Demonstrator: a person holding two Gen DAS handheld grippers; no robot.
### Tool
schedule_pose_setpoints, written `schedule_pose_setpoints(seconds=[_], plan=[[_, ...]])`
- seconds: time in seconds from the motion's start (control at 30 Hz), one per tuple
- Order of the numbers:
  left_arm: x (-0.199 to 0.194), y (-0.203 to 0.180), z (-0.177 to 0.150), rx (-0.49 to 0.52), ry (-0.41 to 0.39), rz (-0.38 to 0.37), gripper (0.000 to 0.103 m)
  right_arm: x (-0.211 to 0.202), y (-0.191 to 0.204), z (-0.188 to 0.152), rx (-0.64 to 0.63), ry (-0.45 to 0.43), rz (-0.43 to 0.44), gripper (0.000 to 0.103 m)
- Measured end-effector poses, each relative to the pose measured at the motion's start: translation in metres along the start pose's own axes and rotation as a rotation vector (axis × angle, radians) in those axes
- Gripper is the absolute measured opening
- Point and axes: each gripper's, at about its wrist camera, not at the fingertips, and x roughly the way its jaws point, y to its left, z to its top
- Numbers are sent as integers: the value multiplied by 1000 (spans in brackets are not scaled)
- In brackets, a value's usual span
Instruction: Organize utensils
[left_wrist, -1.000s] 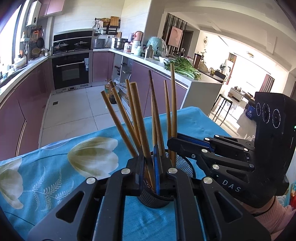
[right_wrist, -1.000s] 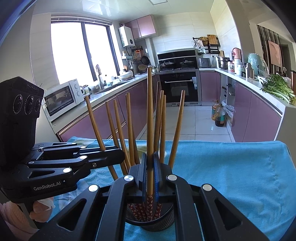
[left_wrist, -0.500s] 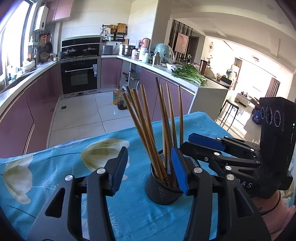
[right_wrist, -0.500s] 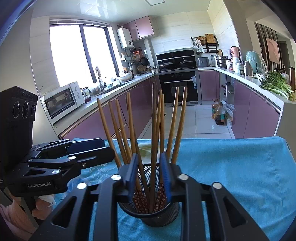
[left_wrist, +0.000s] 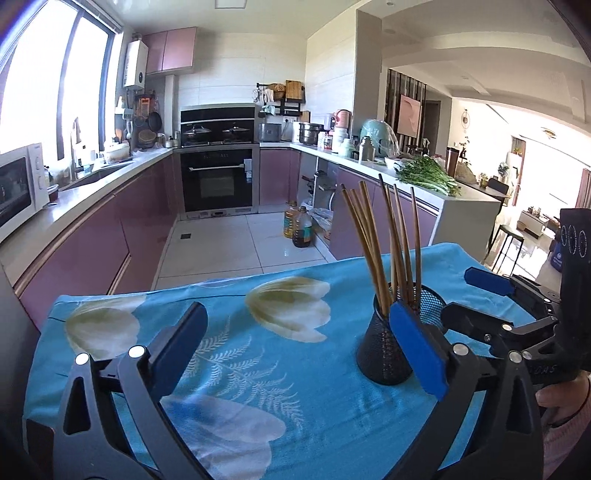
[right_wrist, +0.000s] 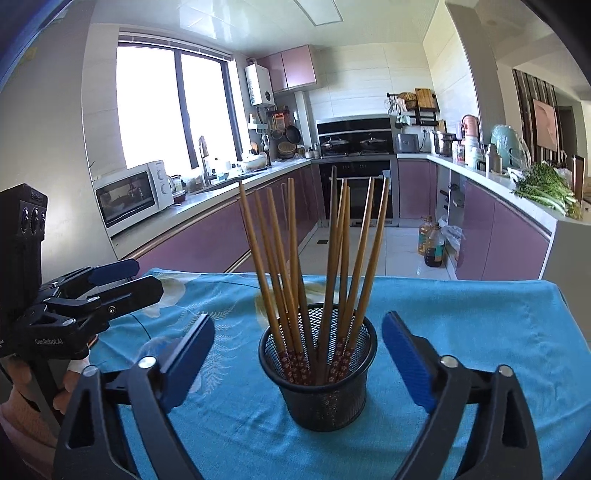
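Upright in a black wire-mesh cup (right_wrist: 320, 373), a bundle of brown wooden chopsticks (right_wrist: 314, 266) fans outward, the thin ends at the bottom showing a dark red band with small pale flowers. The cup stands on a turquoise tablecloth printed with large white tulips and fern sprays (left_wrist: 258, 369), near the cloth's far edge in the left wrist view and about midway across it in the right wrist view.

Closest to the cup is the right gripper (right_wrist: 298, 352): its jaws have just been opening and now stand spread wide, one blue pad on each side of the cup and clear of it, with the cup and chopsticks between them but not gripped. The left gripper (left_wrist: 297, 336) has likewise just been opening and is wide apart with only tablecloth between its blue-faced fingers (left_wrist: 181, 347); the cup sits just behind its right finger, off to the right of the gap.

Each gripper appears in the other's view at the frame edge, held by a hand with a pink sleeve (left_wrist: 565, 413).

Beyond the table runs a kitchen with mauve cabinets (right_wrist: 221, 236), a black built-in oven (left_wrist: 218, 177), a white microwave (right_wrist: 133, 195) on the counter under a bright window, and leafy greens (left_wrist: 428, 177) on the right-hand counter.
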Motion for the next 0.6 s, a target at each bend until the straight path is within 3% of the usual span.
schedule_pose_setpoints(seconds=[0.6], plan=[[-63,21,-23,-61,-172,195,97,-29,40,-12,-60,-183,-126,96]])
